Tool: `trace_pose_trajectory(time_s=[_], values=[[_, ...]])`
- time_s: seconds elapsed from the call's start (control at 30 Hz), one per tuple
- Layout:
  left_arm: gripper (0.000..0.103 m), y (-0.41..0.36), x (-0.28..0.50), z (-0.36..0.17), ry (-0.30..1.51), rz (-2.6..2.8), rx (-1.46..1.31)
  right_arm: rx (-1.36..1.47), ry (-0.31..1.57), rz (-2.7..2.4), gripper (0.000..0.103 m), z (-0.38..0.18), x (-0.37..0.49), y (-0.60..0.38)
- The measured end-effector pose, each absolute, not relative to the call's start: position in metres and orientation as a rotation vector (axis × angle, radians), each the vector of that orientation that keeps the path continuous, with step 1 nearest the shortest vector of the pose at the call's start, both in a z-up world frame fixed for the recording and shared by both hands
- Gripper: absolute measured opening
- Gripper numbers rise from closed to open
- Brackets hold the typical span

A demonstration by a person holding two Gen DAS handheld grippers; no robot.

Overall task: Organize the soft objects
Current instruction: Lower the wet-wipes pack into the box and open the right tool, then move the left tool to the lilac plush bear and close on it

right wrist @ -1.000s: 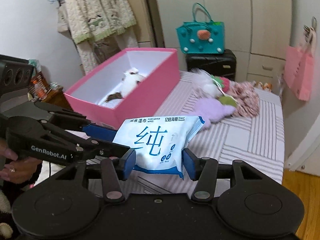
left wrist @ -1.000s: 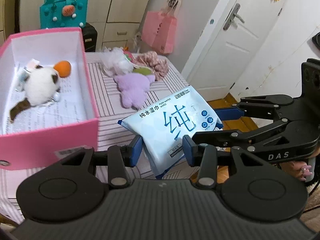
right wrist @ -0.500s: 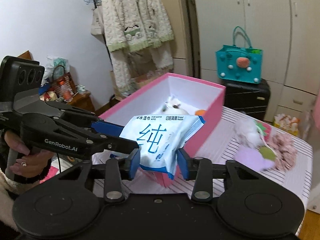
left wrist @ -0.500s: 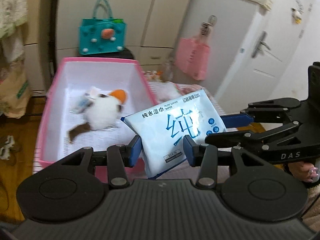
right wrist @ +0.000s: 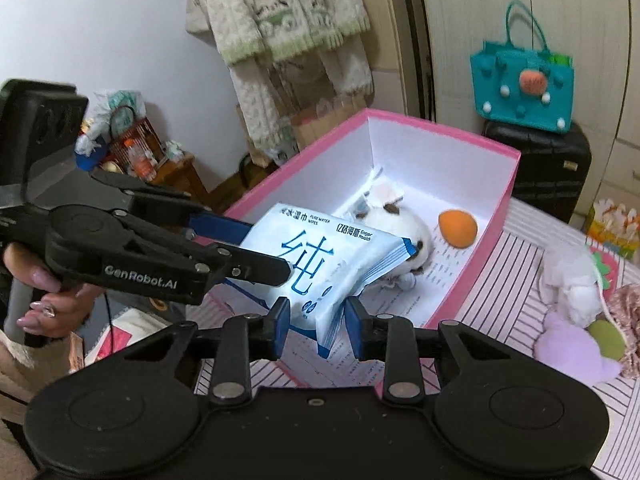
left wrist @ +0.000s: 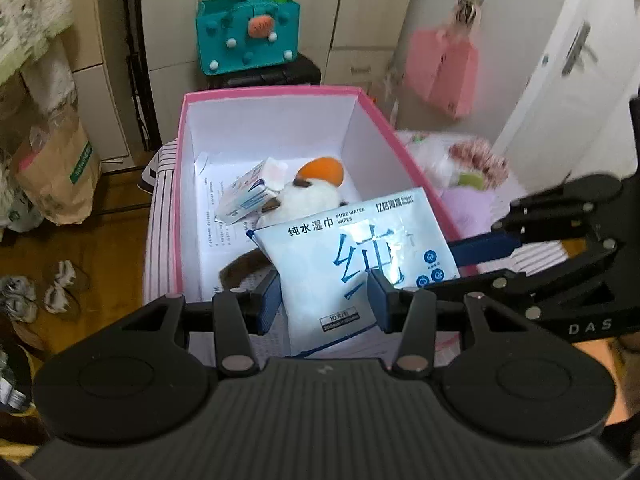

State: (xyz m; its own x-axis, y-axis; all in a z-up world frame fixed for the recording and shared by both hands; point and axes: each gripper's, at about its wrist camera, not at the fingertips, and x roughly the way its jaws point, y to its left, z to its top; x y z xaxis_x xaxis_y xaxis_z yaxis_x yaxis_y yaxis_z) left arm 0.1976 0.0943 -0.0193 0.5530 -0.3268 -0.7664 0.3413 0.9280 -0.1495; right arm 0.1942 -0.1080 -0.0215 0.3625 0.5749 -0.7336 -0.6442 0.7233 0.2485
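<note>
Both grippers are shut on one pale blue pack of wet wipes [left wrist: 352, 256], held above the near end of the pink box [left wrist: 264, 94]. My left gripper [left wrist: 324, 300] grips its near edge. My right gripper [right wrist: 318, 322] grips the opposite edge, and the pack shows there too [right wrist: 320, 256]. Inside the box [right wrist: 472, 280] lie a white plush toy [left wrist: 312, 200] with an orange part [right wrist: 458, 228] and a small tissue packet [left wrist: 244, 200]. The pack hides part of the plush.
On the striped table right of the box lie a purple plush [right wrist: 572, 344], a white fluffy item [right wrist: 572, 280] and a pink frilly item [left wrist: 480, 156]. A teal bag [left wrist: 248, 36] sits on a black case behind. A door and pink bag [left wrist: 452, 72] are at the right.
Both grippers have carried the wipes pack leftward from over the table edge to above the pink box and lowered it toward the box.
</note>
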Motion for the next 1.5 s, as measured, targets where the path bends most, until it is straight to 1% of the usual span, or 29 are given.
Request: trace_pose_trajectory(time_s=[0.2, 0.4, 0.5, 0.53, 0.57, 0.77, 1.03, 1.33, 1.5], values=[[0.044, 0.089, 0.215, -0.029, 0.951, -0.387, 0.104, -0.133, 0.985, 0.766, 0.038, -0.031, 0.211, -0.090], [0.045, 0.079, 0.221, -0.039, 0.993, -0.394, 0.184, -0.231, 1.020, 0.745, 0.038, -0.035, 0.219, -0.077], [0.048, 0.078, 0.217, -0.036, 0.975, -0.389, 0.210, -0.237, 1.044, 0.753, 0.038, -0.038, 0.219, -0.077], [0.051, 0.078, 0.217, -0.035, 0.970, -0.385, 0.213, -0.238, 1.044, 0.755, 0.038, -0.038, 0.218, -0.078], [0.056, 0.079, 0.216, -0.033, 0.963, -0.381, 0.214, -0.241, 1.042, 0.756, 0.038, -0.038, 0.217, -0.078], [0.062, 0.079, 0.204, -0.016, 0.932, -0.357, 0.258, -0.287, 0.973, 0.748, 0.039, -0.026, 0.213, -0.080], [0.064, 0.086, 0.180, 0.018, 0.946, -0.390, 0.226, -0.299, 0.887, 0.787, 0.039, 0.003, 0.188, -0.089], [0.067, 0.076, 0.136, 0.038, 0.912, -0.417, 0.240, -0.291, 0.790, 0.785, 0.039, 0.032, 0.147, -0.111], [0.067, 0.072, 0.112, 0.050, 0.893, -0.432, 0.244, -0.280, 0.749, 0.786, 0.042, 0.043, 0.122, -0.123]])
